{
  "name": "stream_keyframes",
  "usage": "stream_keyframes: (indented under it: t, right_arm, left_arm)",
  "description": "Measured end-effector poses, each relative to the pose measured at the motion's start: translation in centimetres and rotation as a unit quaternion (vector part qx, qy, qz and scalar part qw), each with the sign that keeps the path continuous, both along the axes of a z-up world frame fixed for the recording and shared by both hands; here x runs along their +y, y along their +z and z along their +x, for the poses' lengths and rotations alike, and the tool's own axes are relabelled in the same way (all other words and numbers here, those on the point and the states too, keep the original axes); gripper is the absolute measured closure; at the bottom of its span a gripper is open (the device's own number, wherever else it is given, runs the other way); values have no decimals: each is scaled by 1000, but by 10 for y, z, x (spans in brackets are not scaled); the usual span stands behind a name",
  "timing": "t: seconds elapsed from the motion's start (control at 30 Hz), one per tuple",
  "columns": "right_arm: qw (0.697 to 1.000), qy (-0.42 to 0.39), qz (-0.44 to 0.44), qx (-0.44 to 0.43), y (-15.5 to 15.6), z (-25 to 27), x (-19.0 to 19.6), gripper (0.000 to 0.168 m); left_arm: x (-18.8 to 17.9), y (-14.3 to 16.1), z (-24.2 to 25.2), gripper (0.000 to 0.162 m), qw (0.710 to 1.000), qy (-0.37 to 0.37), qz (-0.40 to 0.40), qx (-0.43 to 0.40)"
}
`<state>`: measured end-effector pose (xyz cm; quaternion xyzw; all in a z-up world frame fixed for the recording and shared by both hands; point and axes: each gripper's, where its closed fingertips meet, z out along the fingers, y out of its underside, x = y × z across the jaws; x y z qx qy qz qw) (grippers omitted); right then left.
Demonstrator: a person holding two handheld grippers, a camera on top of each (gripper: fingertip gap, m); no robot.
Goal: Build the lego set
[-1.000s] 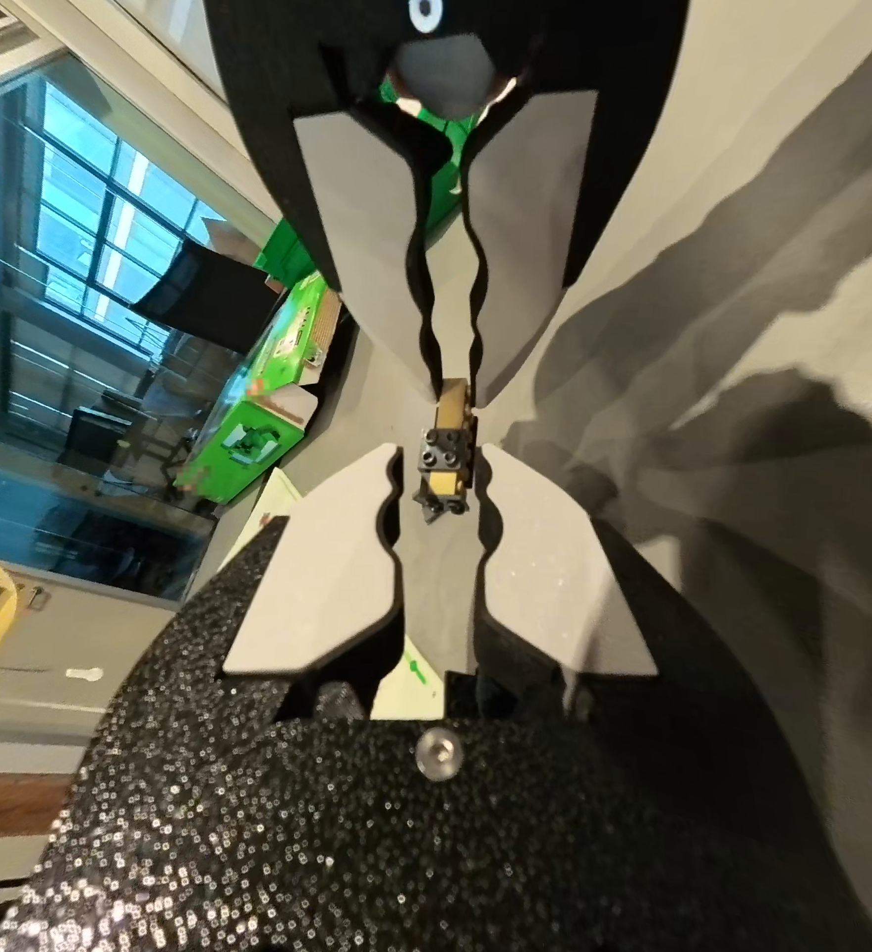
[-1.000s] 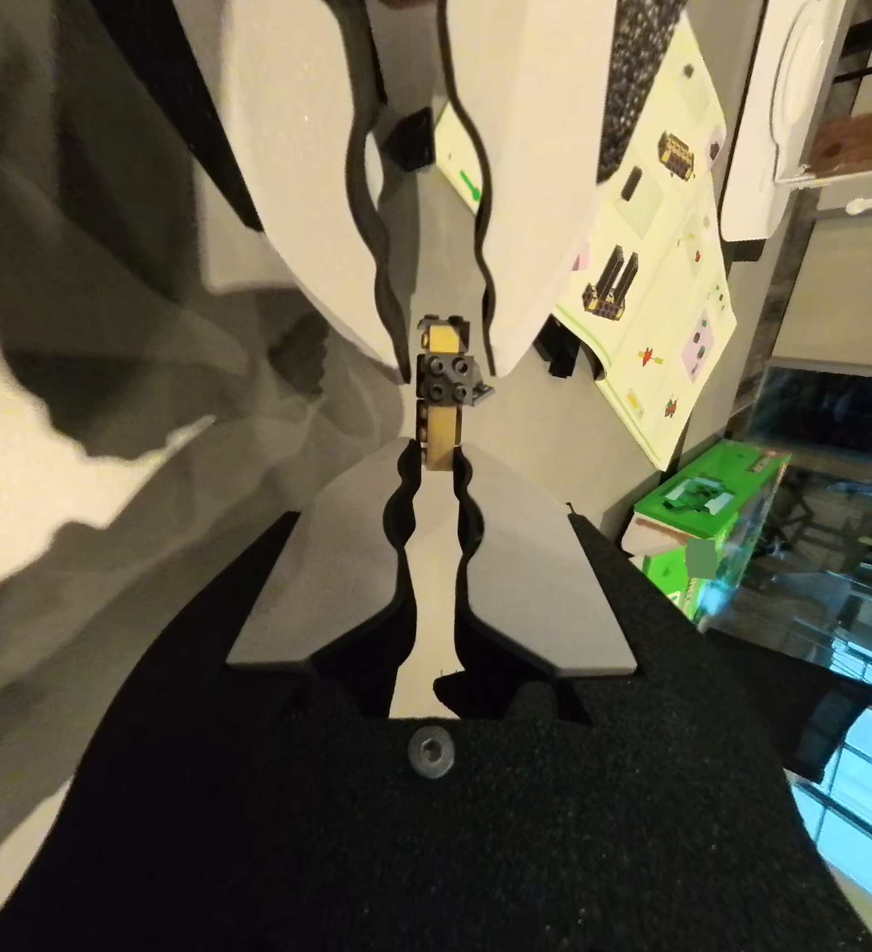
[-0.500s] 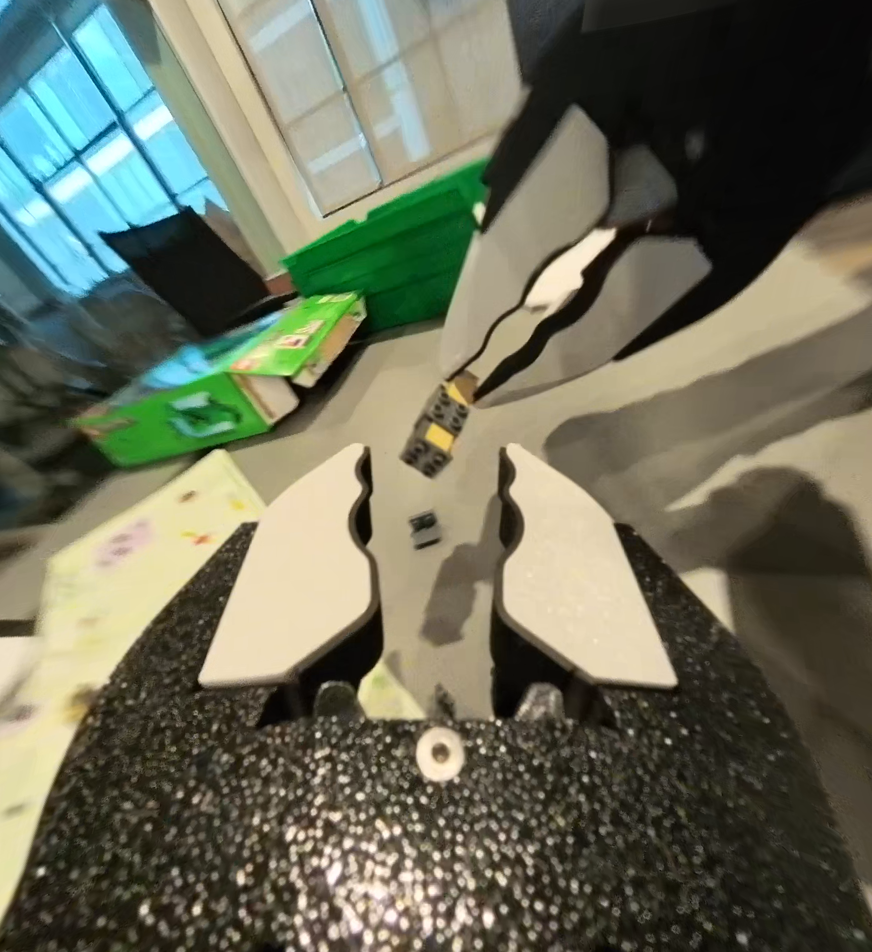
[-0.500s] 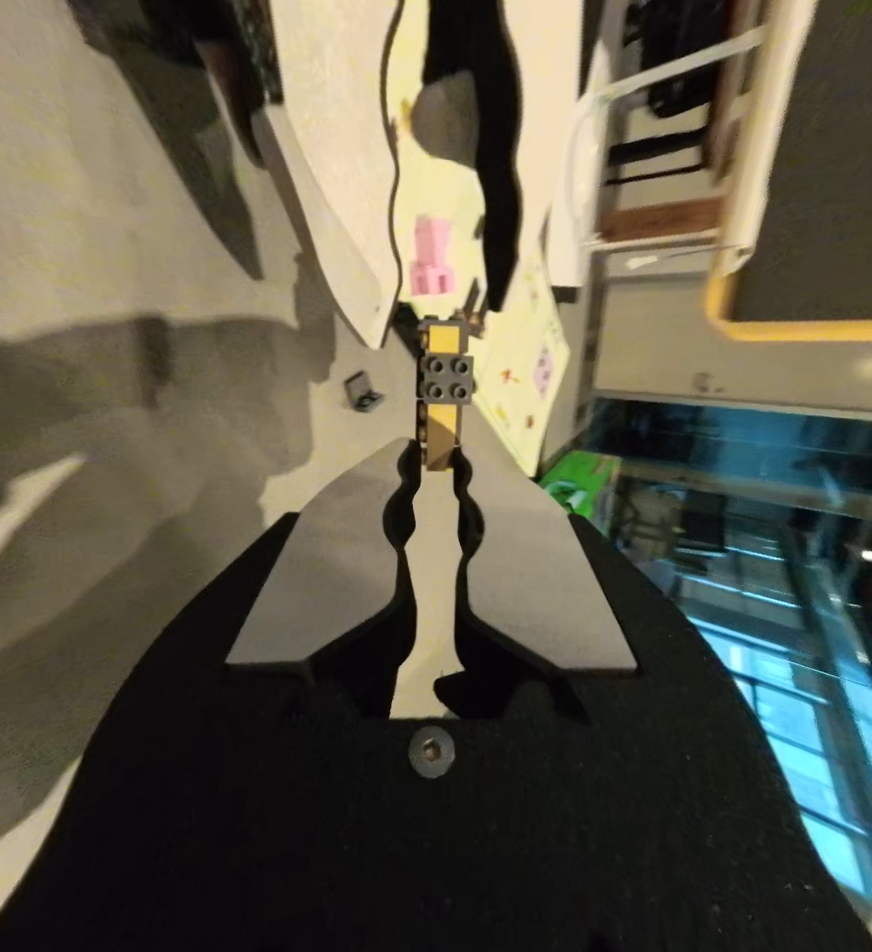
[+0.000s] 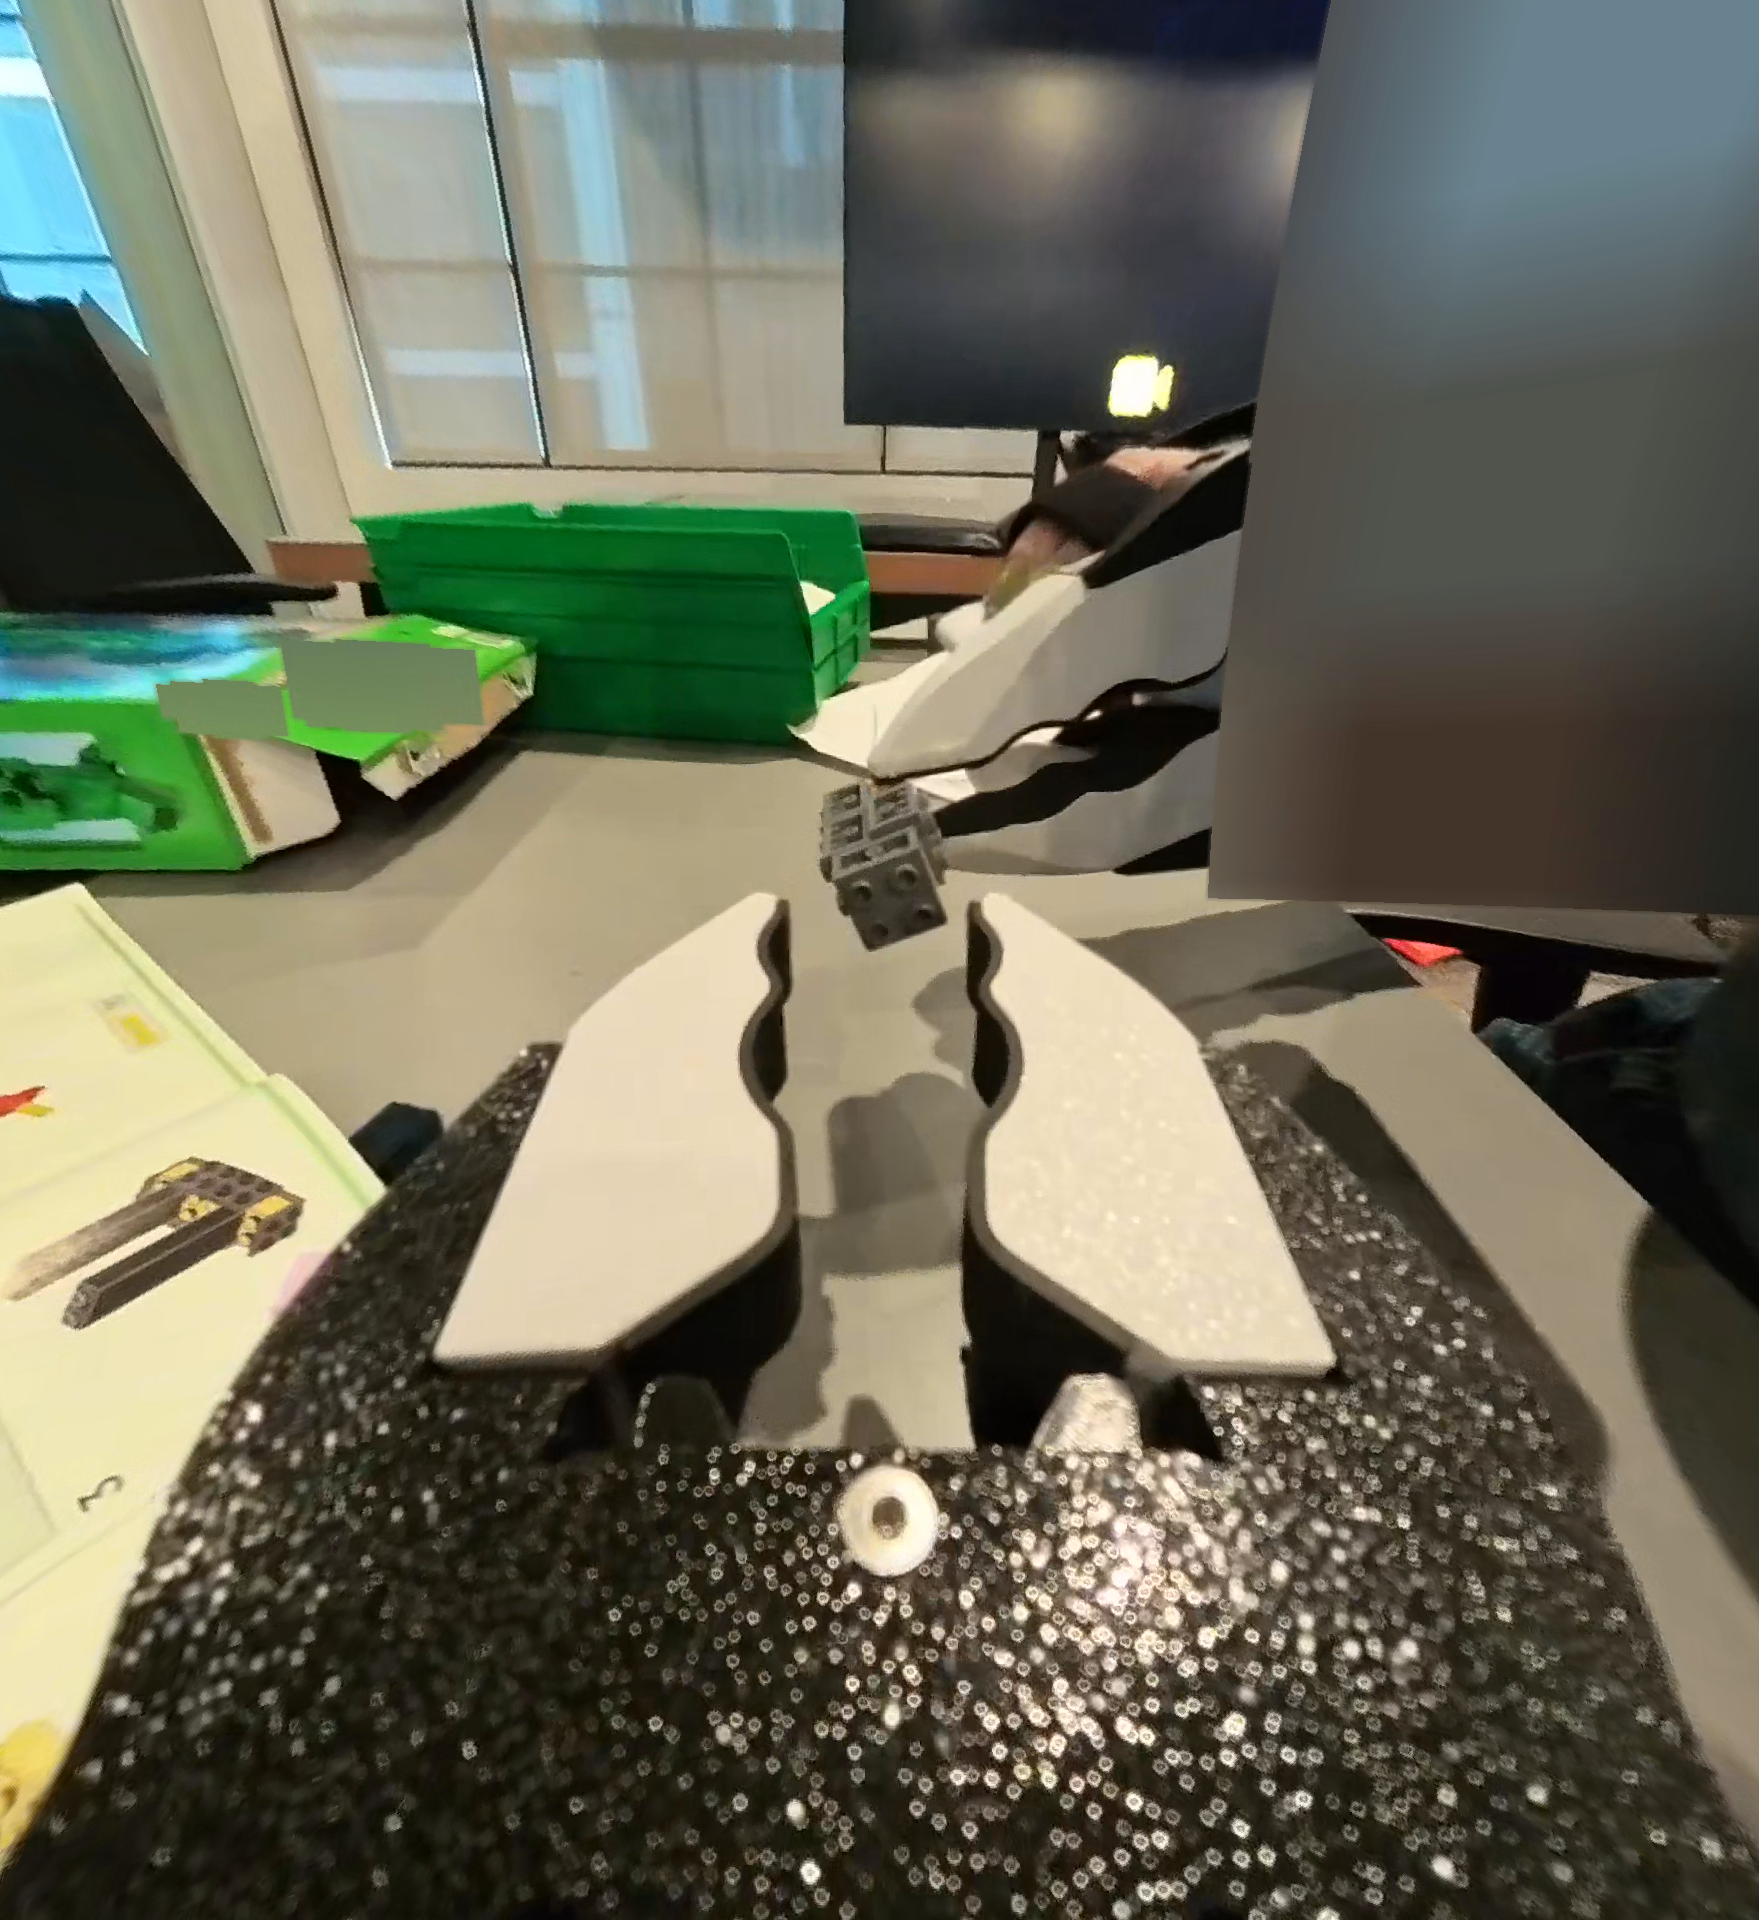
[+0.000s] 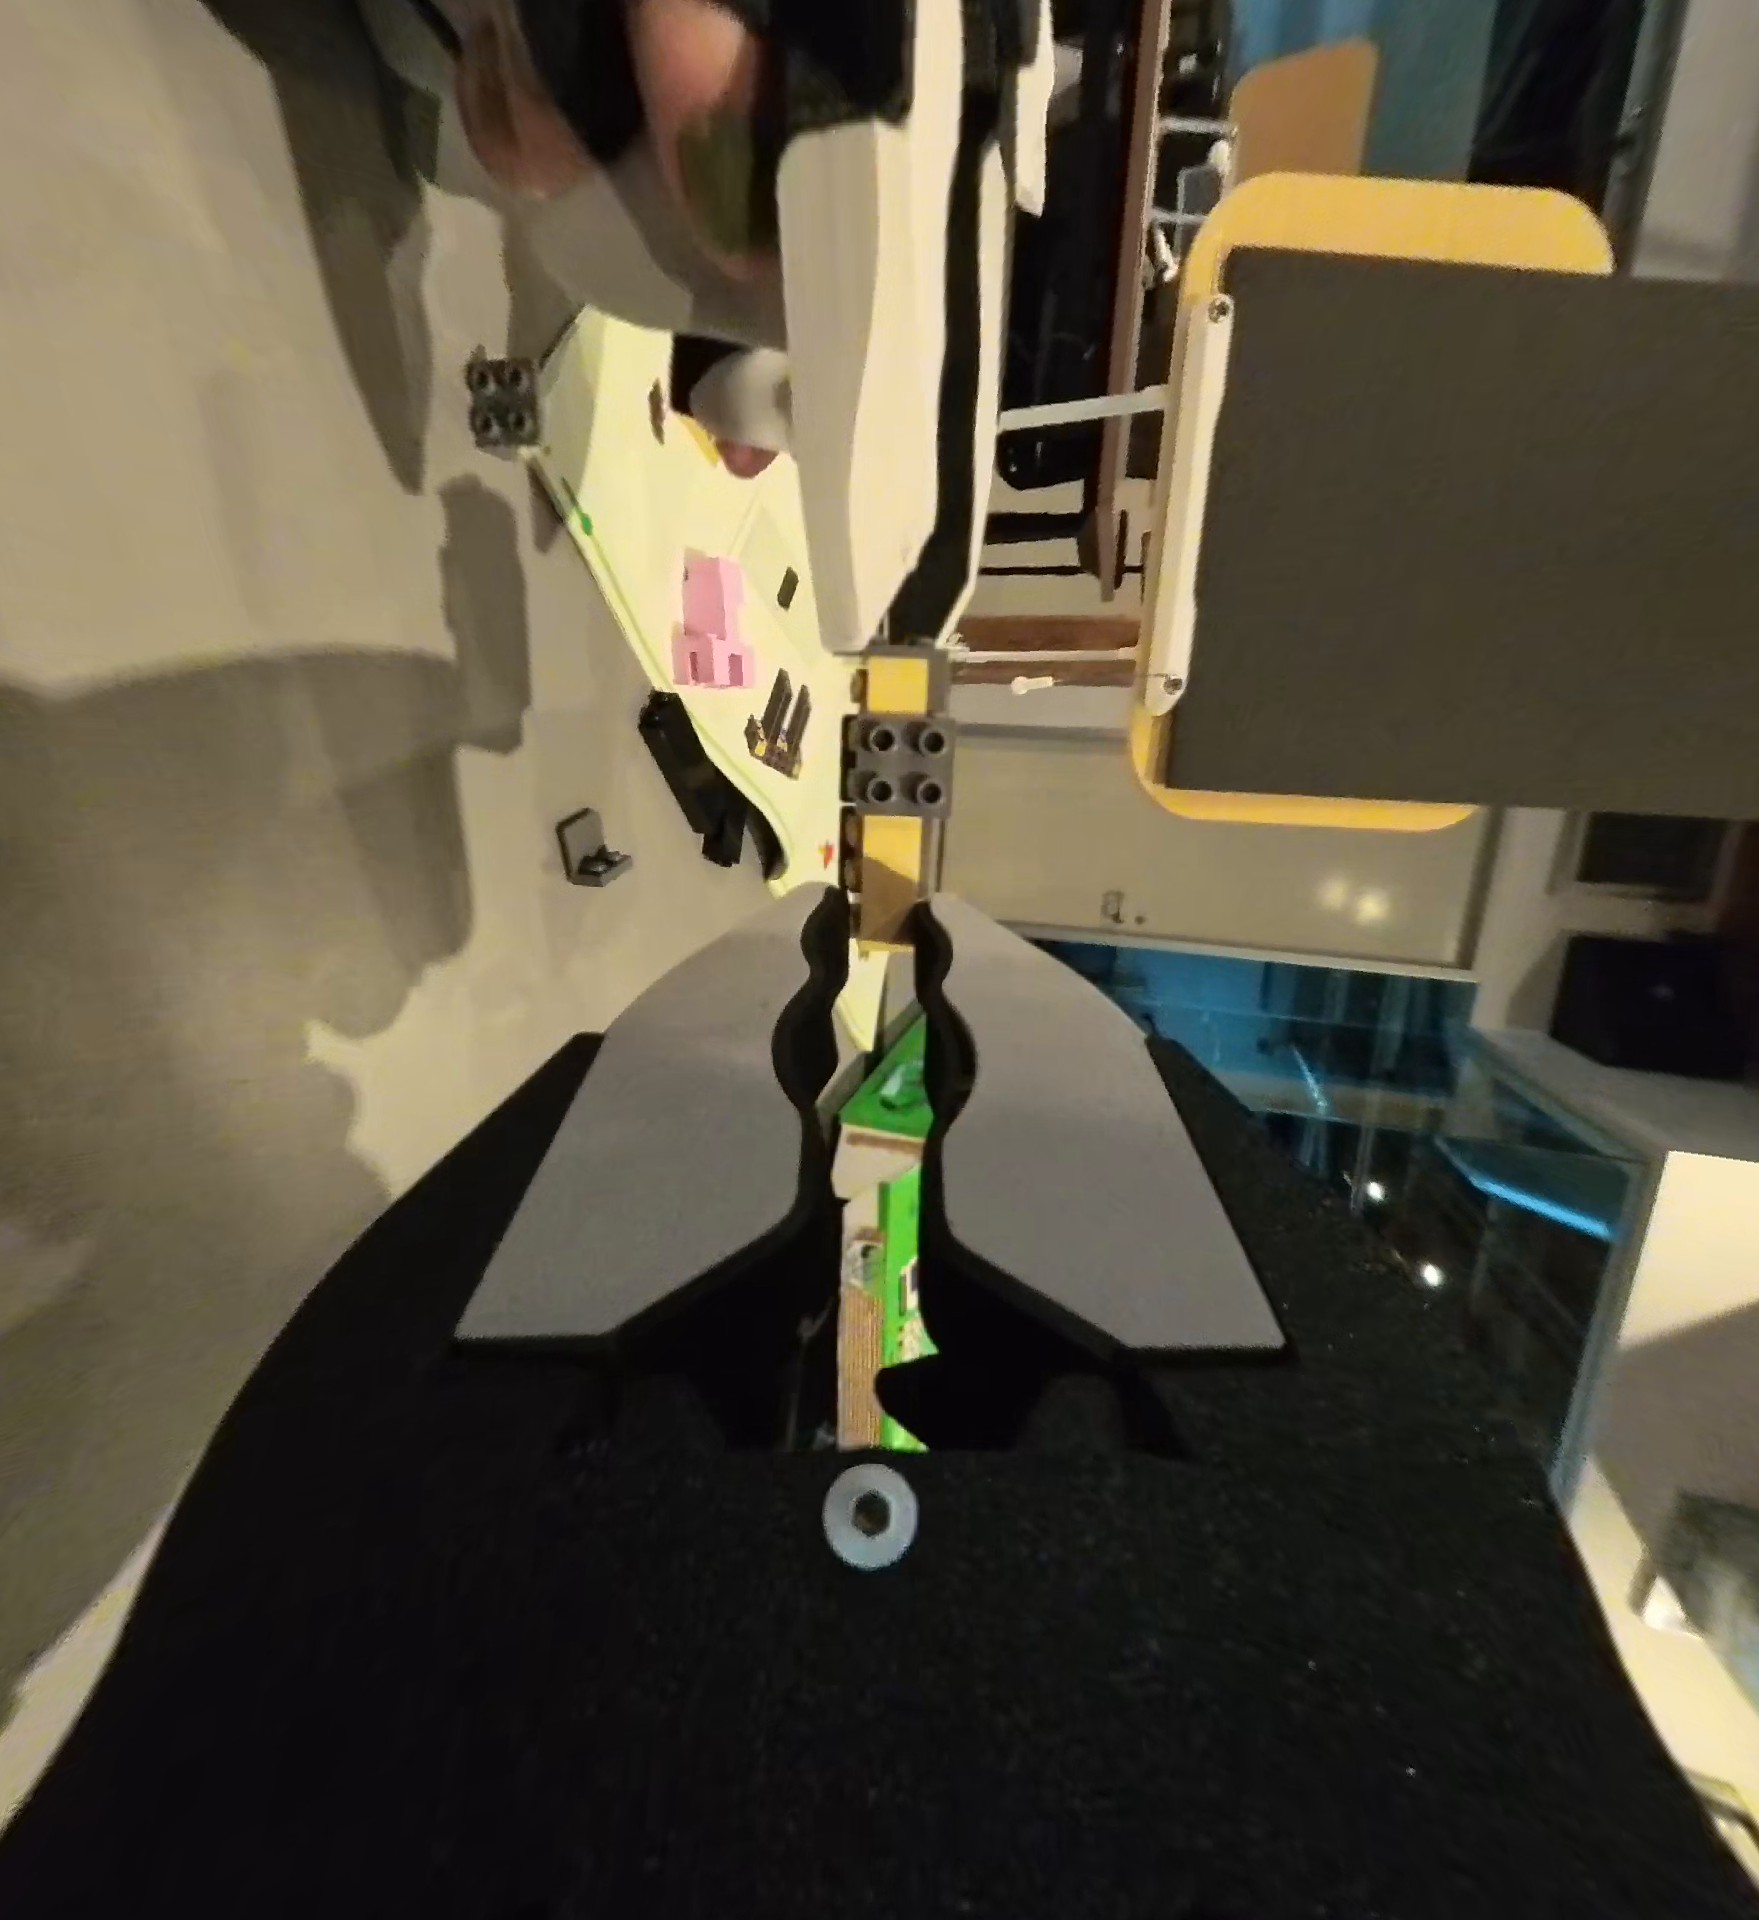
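Note:
My right gripper (image 6: 875, 920) is shut on one end of a small tan and grey lego assembly (image 6: 898, 769) and holds it above the grey table (image 6: 179, 520). In the left wrist view the same assembly (image 5: 880, 868) hangs just ahead of my left gripper (image 5: 875, 925), which is open and empty. The right gripper's white fingers (image 5: 1020, 717) reach in from the right. In the right wrist view the left gripper's fingers (image 6: 875, 468) end close to the assembly's far end.
An open instruction booklet (image 5: 75, 1143) lies at the left. Loose on the table are a grey studded brick (image 6: 504, 400), a small dark bracket (image 6: 589, 842) and a black piece (image 6: 693, 774). A green box (image 5: 75, 790) and green bins (image 5: 626, 623) stand behind.
My left gripper has drawn back from the assembly and turned level, with its jaws wider. A small dark bracket has come off the assembly and lies on the table. The right gripper keeps its hold.

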<state>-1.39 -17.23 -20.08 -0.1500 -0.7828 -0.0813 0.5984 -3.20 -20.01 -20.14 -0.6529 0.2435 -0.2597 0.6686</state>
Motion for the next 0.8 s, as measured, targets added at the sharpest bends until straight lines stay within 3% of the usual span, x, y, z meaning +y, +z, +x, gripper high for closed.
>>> stream_keyframes:
  t: [0.17,0.8]
  right_arm:
    - [1000,8,21,7,1,0,-2,157]
    - [997,15,70,11,1,-2,-5,157]
  left_arm:
    - [-2,0,2,141,1000,-16,-4,-5]
    - [0,-1,1,145,999,-26,-30,-30]
